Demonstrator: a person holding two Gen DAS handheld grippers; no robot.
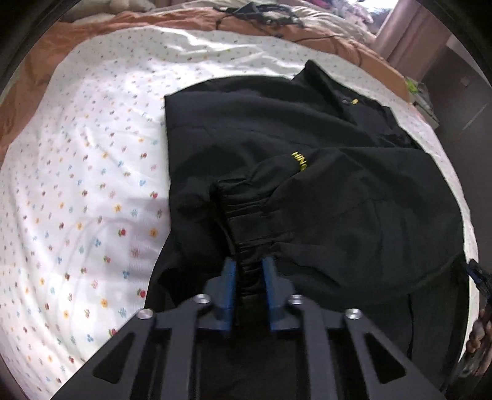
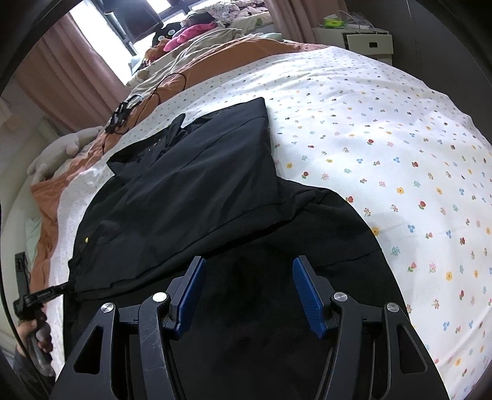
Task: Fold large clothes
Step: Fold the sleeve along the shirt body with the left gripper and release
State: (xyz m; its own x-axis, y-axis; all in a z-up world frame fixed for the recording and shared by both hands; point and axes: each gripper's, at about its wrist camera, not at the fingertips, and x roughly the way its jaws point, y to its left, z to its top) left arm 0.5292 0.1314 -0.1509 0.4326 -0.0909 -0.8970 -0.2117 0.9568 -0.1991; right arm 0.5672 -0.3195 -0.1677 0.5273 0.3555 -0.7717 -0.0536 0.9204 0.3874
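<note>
A large black jacket (image 1: 307, 147) with yellow lettering lies on the flowered white bedsheet (image 1: 92, 154). My left gripper (image 1: 249, 264) is shut on the jacket's elastic sleeve cuff (image 1: 246, 215), holding the sleeve over the jacket body. In the right wrist view the jacket (image 2: 200, 184) lies partly folded, and the left gripper (image 2: 64, 287) grips its left edge. My right gripper (image 2: 249, 267) is open and empty, just above the jacket's near part.
An orange blanket (image 1: 123, 21) borders the sheet at the far side, with black cables (image 2: 129, 114) on it. A white bedside cabinet (image 2: 366, 43) stands beyond the bed. Curtains (image 2: 77, 61) and piled bedding (image 2: 196, 30) lie farther back.
</note>
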